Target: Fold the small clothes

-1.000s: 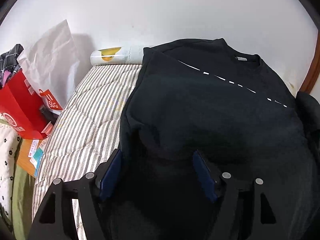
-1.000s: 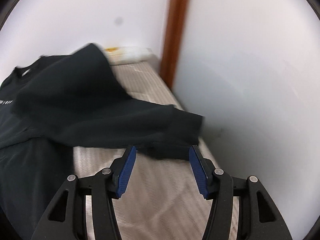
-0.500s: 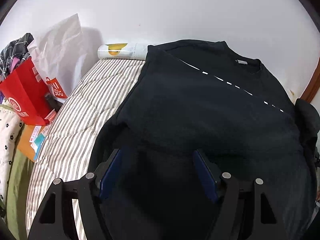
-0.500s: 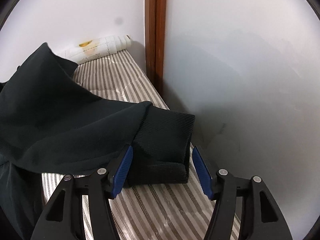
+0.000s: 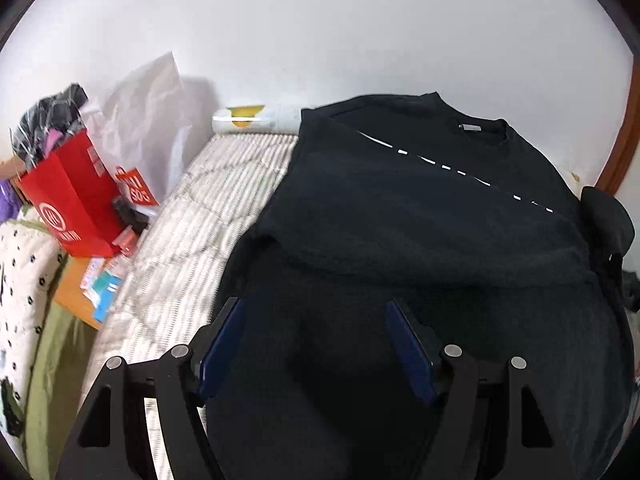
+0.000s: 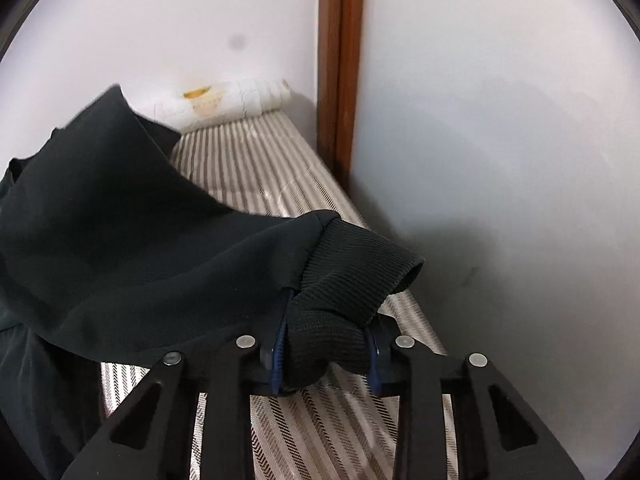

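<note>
A black sweatshirt lies spread on a striped mattress, its collar toward the wall and its left sleeve folded across the chest. My left gripper is open and hovers just above the sweatshirt's lower body, holding nothing. In the right wrist view the right sleeve stretches toward me. My right gripper is shut on its ribbed cuff, which bunches between the blue pads and is lifted off the mattress.
A red paper bag and a white bag stand left of the mattress, with a spotted blanket lower left. A rolled white item lies against the back wall. A brown door frame and white wall close the right side.
My right gripper moved forward around the sleeve cuff and shut on it, raising it. My left gripper drew back slightly over the sweatshirt and stays open.
</note>
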Motion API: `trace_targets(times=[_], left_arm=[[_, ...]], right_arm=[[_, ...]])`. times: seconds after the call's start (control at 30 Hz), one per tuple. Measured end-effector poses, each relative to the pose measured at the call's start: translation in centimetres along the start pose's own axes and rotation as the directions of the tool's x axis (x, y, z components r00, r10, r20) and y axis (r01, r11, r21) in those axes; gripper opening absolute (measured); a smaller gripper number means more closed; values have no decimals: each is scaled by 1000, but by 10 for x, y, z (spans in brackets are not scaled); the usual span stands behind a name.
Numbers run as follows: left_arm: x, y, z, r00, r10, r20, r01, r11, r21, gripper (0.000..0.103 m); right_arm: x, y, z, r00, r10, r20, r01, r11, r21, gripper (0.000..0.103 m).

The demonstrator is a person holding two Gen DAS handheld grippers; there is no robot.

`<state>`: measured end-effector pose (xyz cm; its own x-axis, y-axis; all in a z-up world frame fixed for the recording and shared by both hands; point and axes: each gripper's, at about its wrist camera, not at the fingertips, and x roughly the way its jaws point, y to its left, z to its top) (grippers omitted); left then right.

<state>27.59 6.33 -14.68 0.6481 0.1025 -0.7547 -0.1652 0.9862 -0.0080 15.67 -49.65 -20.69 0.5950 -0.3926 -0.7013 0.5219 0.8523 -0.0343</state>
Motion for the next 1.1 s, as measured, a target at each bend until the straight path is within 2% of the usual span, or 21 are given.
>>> trace_targets(times=[0.27, 0.33, 0.47, 0.6, 0.7, 0.87, 0.97, 1.1], left_arm=[[-20, 32, 0, 999, -41, 25, 42, 999, -23, 71], [-21, 37, -2, 998, -59, 25, 60, 998, -26, 71], [-19, 47, -6, 995, -92, 24, 93, 995, -46, 71], [-17, 60, -5, 994, -107, 21, 108, 992, -62, 71], [-12, 72, -1, 995, -101, 22, 103, 993, -56, 71], [0, 91, 8, 996, -86, 18, 86, 995, -54, 71], [8, 104, 13, 996, -89, 21, 90, 994, -64, 71], [19, 117, 17, 996, -87, 22, 89, 993, -72, 71]], right_arm=[[-57, -29, 29, 992, -89, 88, 83, 994, 71, 30], [-71, -32, 35, 992, -85, 98, 77, 994, 84, 29], [-114, 0, 50, 986, -42, 163, 38, 999, 29, 28], [-154, 65, 63, 974, 54, 221, -43, 998, -54, 28], [-185, 134, 64, 956, 138, 257, -102, 983, -150, 27], [-212, 265, 58, 921, 304, 243, -226, 926, -302, 27], [-225, 342, 44, 892, 390, 228, -284, 876, -389, 27], [-228, 424, 26, 862, 471, 188, -341, 813, -473, 27]])
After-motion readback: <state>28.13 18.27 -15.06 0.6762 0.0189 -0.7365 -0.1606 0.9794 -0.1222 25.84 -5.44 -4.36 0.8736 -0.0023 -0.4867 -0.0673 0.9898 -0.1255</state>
